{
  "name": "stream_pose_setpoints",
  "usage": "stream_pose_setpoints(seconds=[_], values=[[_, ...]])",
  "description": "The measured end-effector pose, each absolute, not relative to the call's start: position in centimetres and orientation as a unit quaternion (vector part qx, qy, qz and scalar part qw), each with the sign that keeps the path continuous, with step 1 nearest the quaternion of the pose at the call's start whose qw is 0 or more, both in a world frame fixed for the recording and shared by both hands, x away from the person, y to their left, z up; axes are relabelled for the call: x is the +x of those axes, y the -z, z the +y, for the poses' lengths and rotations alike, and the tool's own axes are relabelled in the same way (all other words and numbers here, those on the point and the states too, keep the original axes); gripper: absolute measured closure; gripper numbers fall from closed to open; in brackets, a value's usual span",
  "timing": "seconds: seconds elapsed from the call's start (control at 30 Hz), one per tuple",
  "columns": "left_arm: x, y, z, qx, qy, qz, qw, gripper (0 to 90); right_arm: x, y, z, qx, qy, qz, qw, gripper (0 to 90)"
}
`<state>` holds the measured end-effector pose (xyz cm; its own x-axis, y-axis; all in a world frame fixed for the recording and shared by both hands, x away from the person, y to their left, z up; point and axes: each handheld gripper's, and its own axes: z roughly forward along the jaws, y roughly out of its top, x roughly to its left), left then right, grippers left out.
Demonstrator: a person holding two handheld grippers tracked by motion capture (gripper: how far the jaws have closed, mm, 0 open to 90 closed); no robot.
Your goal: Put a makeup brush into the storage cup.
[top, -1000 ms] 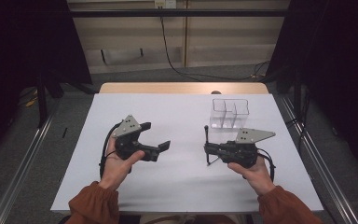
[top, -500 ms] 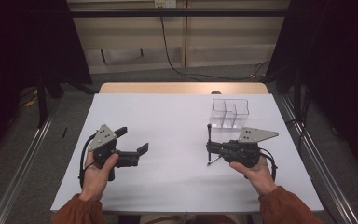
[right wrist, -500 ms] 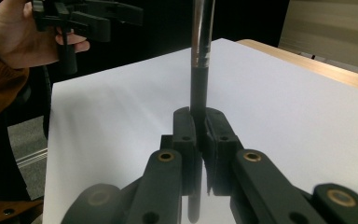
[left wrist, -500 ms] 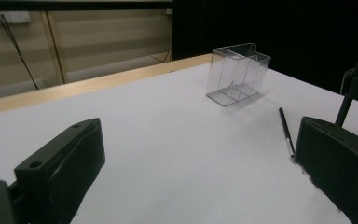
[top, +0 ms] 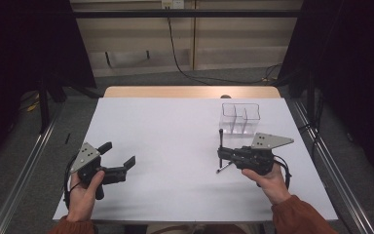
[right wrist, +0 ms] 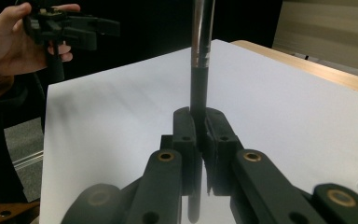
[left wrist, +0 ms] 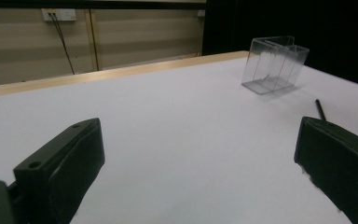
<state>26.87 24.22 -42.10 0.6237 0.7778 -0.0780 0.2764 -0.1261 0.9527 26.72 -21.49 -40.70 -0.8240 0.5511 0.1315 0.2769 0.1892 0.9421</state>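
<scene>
The right gripper (top: 221,155) sits over the right half of the white tabletop (top: 175,131), near the person's edge, held in the right hand (top: 268,175). Its jaws are closed tight on a dark pen (top: 220,146). In the high view the pen stands roughly upright in the grip, its upper end rising above the jaws and its lower end pointing down at the tabletop. In the right gripper view the pen (right wrist: 198,74) runs straight up from between the two black jaws; its lower section is matte black, and a glossy section begins at a bright ring higher up.

A clear plastic box (top: 240,117) with inner dividers stands on the tabletop just beyond the right gripper, toward the far right. It is upright and apart from the pen. In the left gripper view the clear plastic box (left wrist: 274,64) appears at the far right, with the pen (left wrist: 320,109) visible as a thin dark rod nearer than it.

The left gripper (top: 118,155) is at the near left of the tabletop, held in the left hand (top: 85,187). Its jaws stand wide apart with nothing between them. In the left gripper view both jaws frame bare white surface. The two grippers are well apart from each other.

A wooden strip (top: 190,91) borders the far edge of the tabletop. A black cable (top: 175,53) hangs down the wall behind it.
</scene>
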Motion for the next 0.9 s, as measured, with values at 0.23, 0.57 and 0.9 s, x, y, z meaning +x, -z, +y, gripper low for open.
stream_pose_setpoints(seconds=[0.23,0.57,0.9], values=[[26.2,42.7,25.4,0.701,-0.234,0.377,0.559,1.6,26.9,40.6,-21.8,0.278,-0.575,0.759,0.126,84.0],[25.7,43.3,25.9,0.69,-0.24,0.386,0.563,1.7,27.3,40.0,-22.8,0.288,-0.579,0.75,0.141,84.0],[25.2,43.4,25.9,0.697,-0.241,0.378,0.559,1.7,28.4,39.6,-23.8,0.301,-0.576,0.743,0.159,84.0]])
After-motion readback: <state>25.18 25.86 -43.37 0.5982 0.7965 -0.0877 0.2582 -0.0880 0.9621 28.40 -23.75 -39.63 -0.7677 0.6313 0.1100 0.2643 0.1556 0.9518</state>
